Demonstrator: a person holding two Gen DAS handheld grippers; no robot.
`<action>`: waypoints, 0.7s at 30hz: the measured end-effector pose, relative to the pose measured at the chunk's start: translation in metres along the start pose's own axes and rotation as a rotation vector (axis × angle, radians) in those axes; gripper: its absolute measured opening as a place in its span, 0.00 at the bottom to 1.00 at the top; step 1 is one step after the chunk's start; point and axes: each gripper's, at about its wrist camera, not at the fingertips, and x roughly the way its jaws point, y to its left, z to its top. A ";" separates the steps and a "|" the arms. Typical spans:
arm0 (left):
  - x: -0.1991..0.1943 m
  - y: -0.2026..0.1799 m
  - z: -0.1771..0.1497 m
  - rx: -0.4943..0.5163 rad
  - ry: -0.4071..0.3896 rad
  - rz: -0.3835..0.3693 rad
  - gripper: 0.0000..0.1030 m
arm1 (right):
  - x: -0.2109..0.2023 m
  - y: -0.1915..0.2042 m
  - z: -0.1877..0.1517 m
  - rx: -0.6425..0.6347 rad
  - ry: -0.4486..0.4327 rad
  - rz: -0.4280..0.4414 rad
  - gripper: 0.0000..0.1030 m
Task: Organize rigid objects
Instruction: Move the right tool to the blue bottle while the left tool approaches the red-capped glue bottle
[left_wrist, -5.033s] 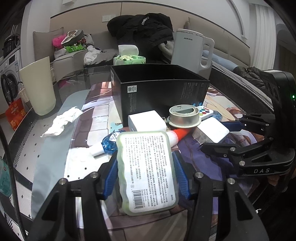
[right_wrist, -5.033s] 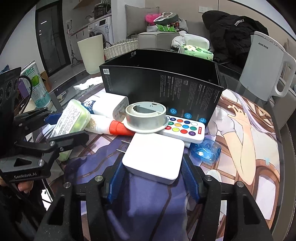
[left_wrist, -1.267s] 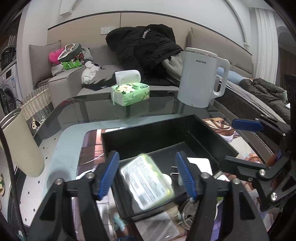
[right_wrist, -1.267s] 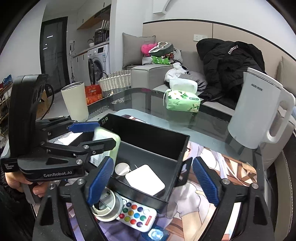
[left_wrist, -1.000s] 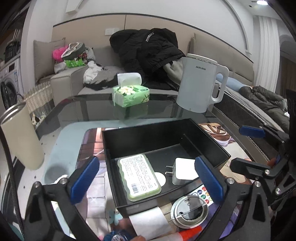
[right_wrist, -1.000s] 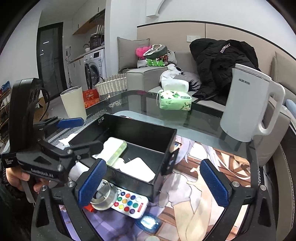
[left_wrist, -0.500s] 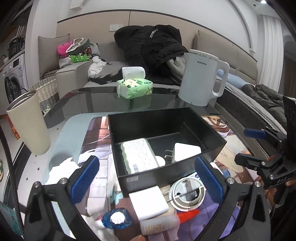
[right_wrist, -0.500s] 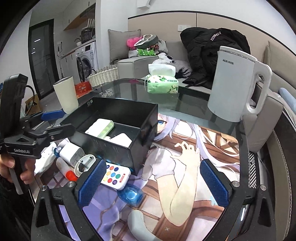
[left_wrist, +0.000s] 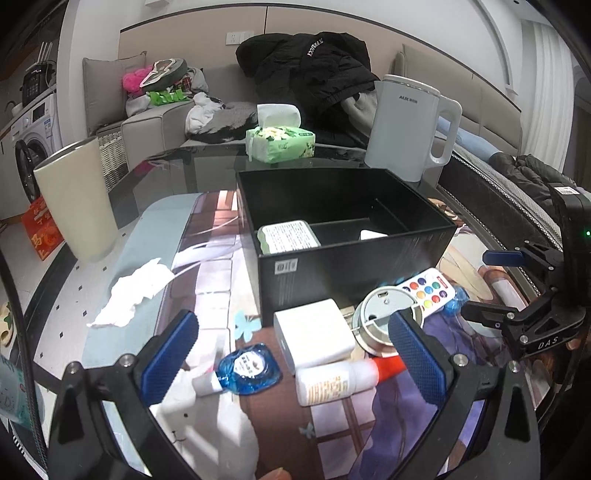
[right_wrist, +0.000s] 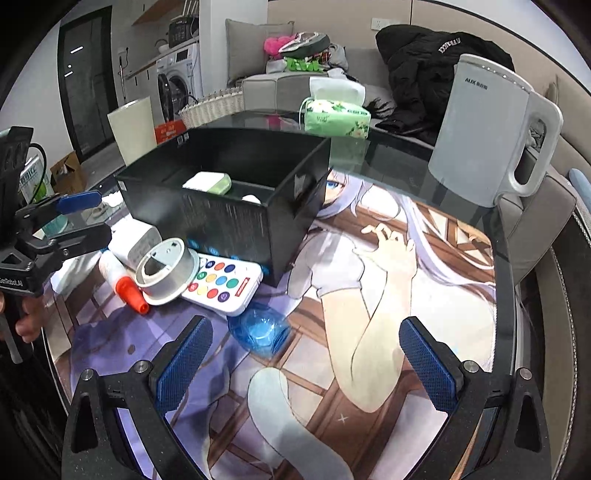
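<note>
White charger block (left_wrist: 314, 334) on the printed mat, touching the black box's (left_wrist: 354, 258) near wall, lying straight ahead between the spread fingers of the left gripper (left_wrist: 291, 354). Flat face up, long axis running left to right across the gripper's line, so probably best taken across the shorter depth or after a turn of the wrist. Just nearer than the block: a glue bottle (left_wrist: 343, 378) with red cap, lying crosswise, and a blue round piece (left_wrist: 247, 369) to its left. To the right, a grey ring-shaped lid (left_wrist: 384, 321) overlapping a colour-button remote (left_wrist: 430, 291).

Already inside the box: a green-edged case (left_wrist: 288, 238) in the left compartment, a white item (left_wrist: 373, 234) in the right, mostly hidden.

Right gripper (right_wrist: 306, 365) also wide apart and empty, hovering over bare mat with a blue plastic piece (right_wrist: 260, 332) just ahead; remote (right_wrist: 221, 284) and lid (right_wrist: 166, 266) off to its left. Left gripper clearly nearer the charger block, right nearer the remote.
</note>
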 end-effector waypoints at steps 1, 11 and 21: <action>0.000 0.000 -0.001 0.004 0.005 -0.002 1.00 | 0.002 0.001 0.000 0.001 0.004 0.002 1.00; 0.006 -0.003 -0.010 0.035 0.048 0.002 1.00 | 0.012 0.004 0.002 0.002 0.044 -0.008 1.00; 0.009 -0.008 -0.011 0.045 0.061 -0.009 1.00 | 0.022 -0.011 0.000 0.020 0.101 -0.099 1.00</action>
